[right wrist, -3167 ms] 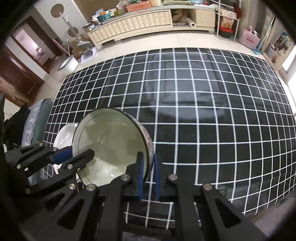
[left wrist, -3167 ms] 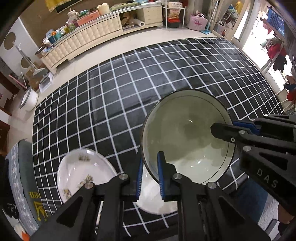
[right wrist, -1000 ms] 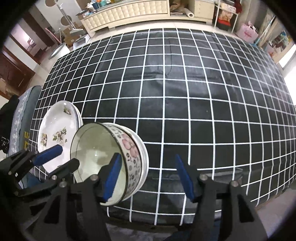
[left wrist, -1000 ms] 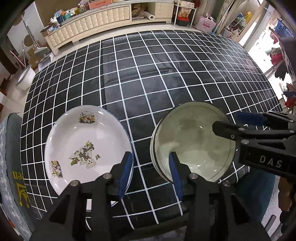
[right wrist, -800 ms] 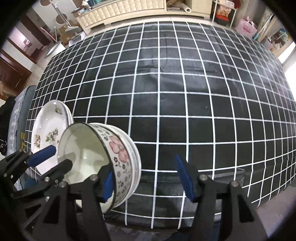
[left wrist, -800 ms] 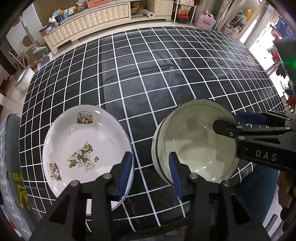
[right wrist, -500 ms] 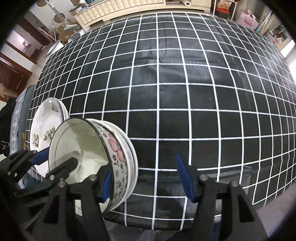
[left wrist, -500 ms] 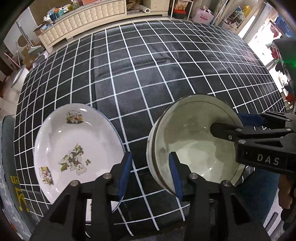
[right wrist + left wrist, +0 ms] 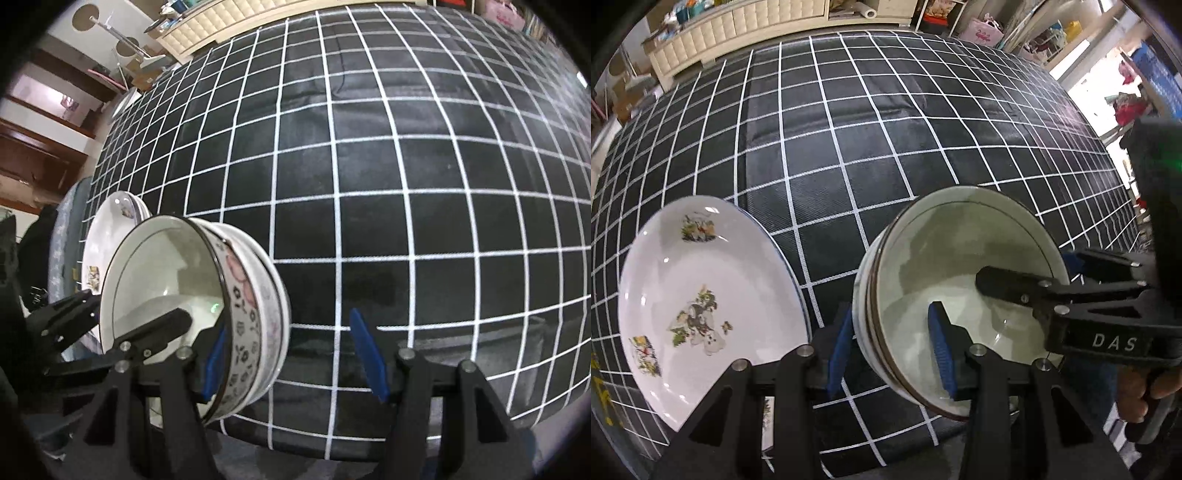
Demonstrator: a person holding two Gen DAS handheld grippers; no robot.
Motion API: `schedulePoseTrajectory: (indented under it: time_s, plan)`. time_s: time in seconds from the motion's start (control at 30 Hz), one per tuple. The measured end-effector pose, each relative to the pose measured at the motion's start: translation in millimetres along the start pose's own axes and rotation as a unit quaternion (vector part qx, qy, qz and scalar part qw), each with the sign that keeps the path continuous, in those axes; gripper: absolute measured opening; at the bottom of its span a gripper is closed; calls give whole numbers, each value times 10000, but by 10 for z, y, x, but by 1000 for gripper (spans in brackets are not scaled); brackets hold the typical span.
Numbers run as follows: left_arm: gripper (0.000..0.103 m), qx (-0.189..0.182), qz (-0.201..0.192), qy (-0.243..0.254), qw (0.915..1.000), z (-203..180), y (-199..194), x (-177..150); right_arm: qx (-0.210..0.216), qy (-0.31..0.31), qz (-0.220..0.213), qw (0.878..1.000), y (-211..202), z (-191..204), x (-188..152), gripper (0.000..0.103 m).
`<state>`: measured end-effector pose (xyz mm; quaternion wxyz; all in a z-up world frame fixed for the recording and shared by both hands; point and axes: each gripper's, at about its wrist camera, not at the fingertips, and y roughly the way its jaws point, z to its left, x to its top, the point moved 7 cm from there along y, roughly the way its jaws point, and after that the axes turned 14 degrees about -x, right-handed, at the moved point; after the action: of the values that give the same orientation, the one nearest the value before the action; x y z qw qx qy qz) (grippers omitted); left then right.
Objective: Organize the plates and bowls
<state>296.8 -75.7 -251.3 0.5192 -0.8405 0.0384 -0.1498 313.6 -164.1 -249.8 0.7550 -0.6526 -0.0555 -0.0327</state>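
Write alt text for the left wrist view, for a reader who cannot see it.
The left gripper straddles the near rim of a stack of bowls, jaws open, while the right gripper reaches over the far rim. A white flowered plate lies to the left on a black checked tablecloth.

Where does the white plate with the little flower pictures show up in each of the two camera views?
Left wrist view: the white flower-printed plate fills the lower left, on the black grid-patterned cloth.
Right wrist view: the plate is at the left edge, partly behind the stacked floral bowls.
Shared landmark: those bowls, directly right of the plate.
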Motion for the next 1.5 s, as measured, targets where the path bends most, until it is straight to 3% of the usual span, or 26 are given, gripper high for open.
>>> schedulePoseTrajectory:
  time_s: [0.17, 0.33, 0.47, 0.8, 1.5]
  plan:
    - [39, 15, 63, 51, 10000, 5, 22, 14, 17, -18, 18, 10000, -11, 35, -19, 62]
    - [39, -115, 164, 13, 9998, 13, 17, 50, 369, 112, 166, 9991, 22, 120, -43, 58]
    - [39, -350, 163, -154, 9991, 98, -2, 49, 688, 225, 287, 9970, 32, 164, -49, 49]
    - [40, -389, -65, -228, 9990, 190, -39, -27, 736, 702, 419, 9939, 6, 79, -114, 48]
    - [39, -346, -67, -281, 9990, 129, -49, -27, 416, 820, 367, 9951, -86, 131, -125, 41]
